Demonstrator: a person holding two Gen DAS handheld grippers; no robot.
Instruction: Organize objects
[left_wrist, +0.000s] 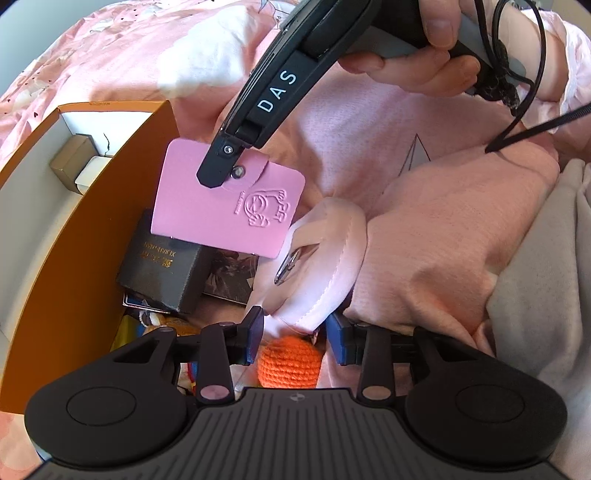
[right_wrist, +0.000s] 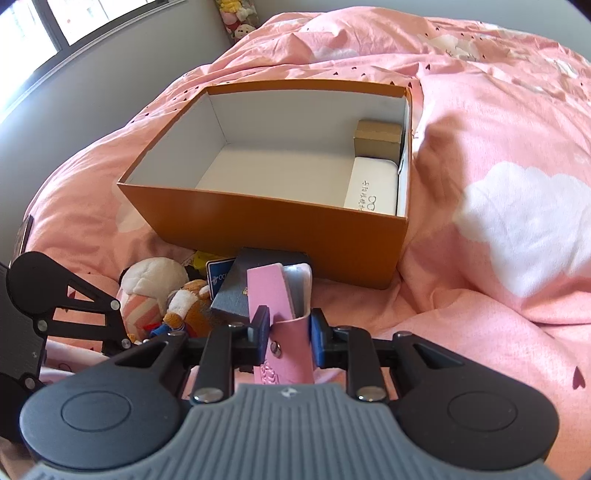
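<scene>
My right gripper (right_wrist: 286, 326) is shut on a pink snap card wallet (right_wrist: 284, 325) and holds it in the air in front of the orange box (right_wrist: 266, 218). The wallet (left_wrist: 229, 203) and the right gripper (left_wrist: 218, 173) also show in the left wrist view, above a dark grey box (left_wrist: 162, 269). My left gripper (left_wrist: 295, 332) is shut on a pale pink pouch (left_wrist: 317, 266) with a zipper pull, above an orange crochet ball (left_wrist: 288, 363). The orange box (left_wrist: 74, 240) stands to the left.
Inside the orange box lie a white case (right_wrist: 373, 184) and a tan carton (right_wrist: 378, 138). Plush toys (right_wrist: 166, 291), a blue card (right_wrist: 218, 277) and the dark grey box (right_wrist: 258, 280) lie before it on the pink duvet (right_wrist: 498, 129). A pink sleeve (left_wrist: 443, 240) is on the right.
</scene>
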